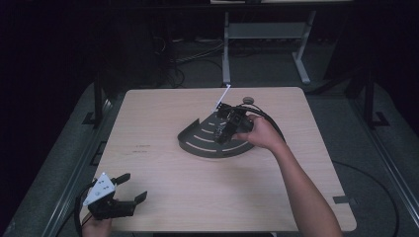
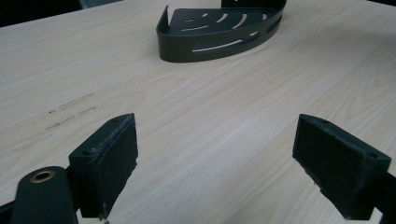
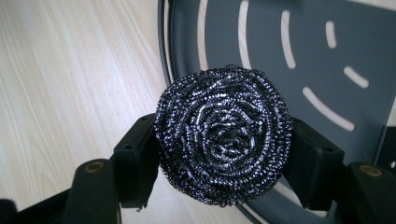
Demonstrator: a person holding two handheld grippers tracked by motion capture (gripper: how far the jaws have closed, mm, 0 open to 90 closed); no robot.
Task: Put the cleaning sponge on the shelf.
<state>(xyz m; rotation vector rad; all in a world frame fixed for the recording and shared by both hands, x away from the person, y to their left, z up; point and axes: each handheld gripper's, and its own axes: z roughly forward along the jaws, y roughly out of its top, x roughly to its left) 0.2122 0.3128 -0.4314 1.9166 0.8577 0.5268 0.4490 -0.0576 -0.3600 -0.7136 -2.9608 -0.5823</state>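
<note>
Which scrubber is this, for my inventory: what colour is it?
Dark, shiny metallic grey scrubber; clearest in the right gripper view.

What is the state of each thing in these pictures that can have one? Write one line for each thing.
Left gripper: open, holding nothing, low over the near left part of the table.
Right gripper: shut on the steel scourer, over the corner shelf.
Steel scourer: gripped between the jaws, round and coiled.
Corner shelf: flat on the table, right way up, nothing resting in it.

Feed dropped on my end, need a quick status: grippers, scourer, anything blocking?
Right gripper shut on steel scourer, over corner rack. Left gripper open, near table edge. Nothing blocking the rack.
</note>
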